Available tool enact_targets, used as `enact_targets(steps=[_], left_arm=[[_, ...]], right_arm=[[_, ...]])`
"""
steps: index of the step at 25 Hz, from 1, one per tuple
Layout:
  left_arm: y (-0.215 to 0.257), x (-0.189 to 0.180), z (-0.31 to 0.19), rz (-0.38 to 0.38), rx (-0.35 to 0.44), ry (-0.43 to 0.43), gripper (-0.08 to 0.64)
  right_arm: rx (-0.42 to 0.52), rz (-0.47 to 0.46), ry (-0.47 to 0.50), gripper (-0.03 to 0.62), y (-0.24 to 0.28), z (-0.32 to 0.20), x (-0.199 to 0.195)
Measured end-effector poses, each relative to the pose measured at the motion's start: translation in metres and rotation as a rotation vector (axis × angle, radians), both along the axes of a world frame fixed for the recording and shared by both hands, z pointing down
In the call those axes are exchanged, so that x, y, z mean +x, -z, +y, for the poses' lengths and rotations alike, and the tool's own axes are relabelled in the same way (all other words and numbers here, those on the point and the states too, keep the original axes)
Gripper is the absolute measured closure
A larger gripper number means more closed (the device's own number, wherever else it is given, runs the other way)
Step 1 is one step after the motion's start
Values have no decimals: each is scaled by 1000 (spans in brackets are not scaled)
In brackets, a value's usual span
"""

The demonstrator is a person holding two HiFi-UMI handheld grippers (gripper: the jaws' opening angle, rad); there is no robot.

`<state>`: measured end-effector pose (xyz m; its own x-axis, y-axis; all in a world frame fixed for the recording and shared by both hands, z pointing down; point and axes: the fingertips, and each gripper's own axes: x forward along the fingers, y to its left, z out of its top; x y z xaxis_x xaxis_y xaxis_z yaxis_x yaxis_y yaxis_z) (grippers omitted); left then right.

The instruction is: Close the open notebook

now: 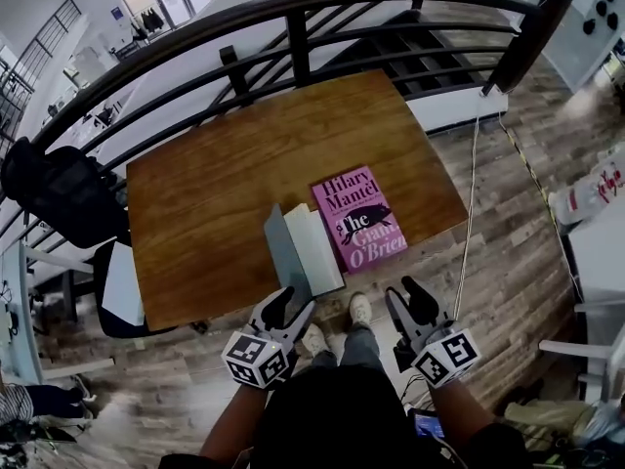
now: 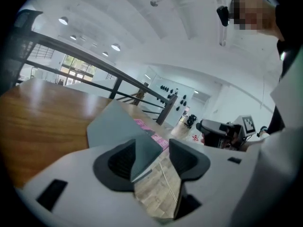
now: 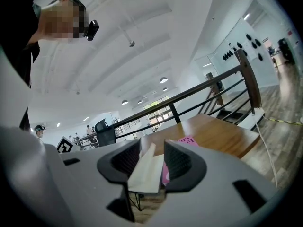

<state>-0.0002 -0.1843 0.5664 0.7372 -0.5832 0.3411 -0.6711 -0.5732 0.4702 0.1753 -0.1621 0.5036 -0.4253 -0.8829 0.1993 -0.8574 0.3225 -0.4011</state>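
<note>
Lightness is expected of the notebook (image 1: 311, 247), laid on the table (image 1: 215, 193) just beside the pink book (image 1: 358, 218); its stiffer grey cover (image 1: 283, 254), half-raised, is best taken at the free edge. Fingers of left gripper (image 1: 285, 311) and right gripper (image 1: 408, 299) are spread, nothing clamped.

The head view looks steeply down on the wooden table (image 1: 215, 193), while both gripper views skim low and close across its near edge, sharing the notebook (image 1: 293, 252).
</note>
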Motion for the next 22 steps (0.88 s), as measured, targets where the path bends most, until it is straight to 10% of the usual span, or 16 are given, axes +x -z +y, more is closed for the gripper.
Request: enact_targets(steps=[17, 22], left_arm=[[9, -50, -9, -7, 51, 82, 333], [36, -81, -24, -45, 165, 135, 442]], right_arm=[[11, 34, 73, 436, 3, -10, -38], [57, 88, 113, 456, 20, -26, -54]])
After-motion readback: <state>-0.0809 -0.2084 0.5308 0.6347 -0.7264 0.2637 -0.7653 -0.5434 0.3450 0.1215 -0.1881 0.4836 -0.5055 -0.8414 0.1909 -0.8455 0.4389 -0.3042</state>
